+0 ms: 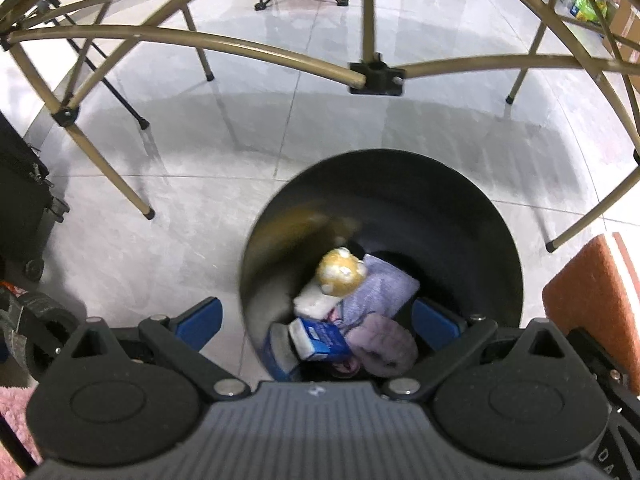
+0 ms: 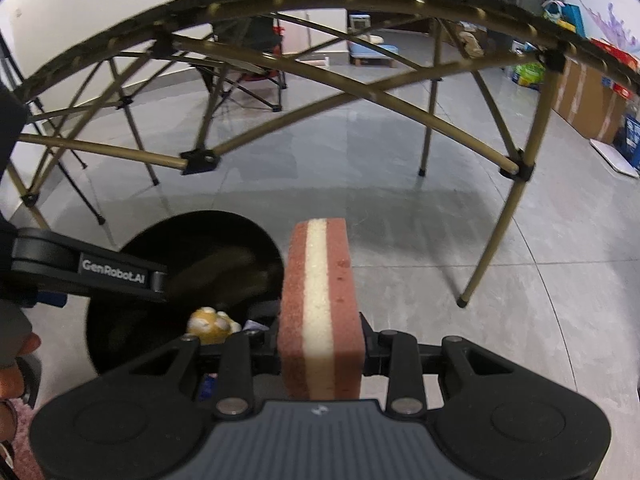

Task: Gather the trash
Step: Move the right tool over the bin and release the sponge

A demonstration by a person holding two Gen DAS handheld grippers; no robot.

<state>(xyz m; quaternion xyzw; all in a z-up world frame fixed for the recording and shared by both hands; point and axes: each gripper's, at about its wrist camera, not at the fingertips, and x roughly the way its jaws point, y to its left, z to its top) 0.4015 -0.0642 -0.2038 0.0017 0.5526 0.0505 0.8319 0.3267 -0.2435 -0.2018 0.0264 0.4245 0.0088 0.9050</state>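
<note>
Right hand-held gripper (image 2: 320, 354) clamps sponge (image 2: 318, 300) — left (image 1: 318, 322) wide over bin (image 1: 500, 280); table legs (image 1: 120, 184) around, blurry.

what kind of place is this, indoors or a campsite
Indoors, probably a home living area: polished grey floor tiles, a folding camp table frame, cardboard boxes along the wall, and a black trash bin.
</note>
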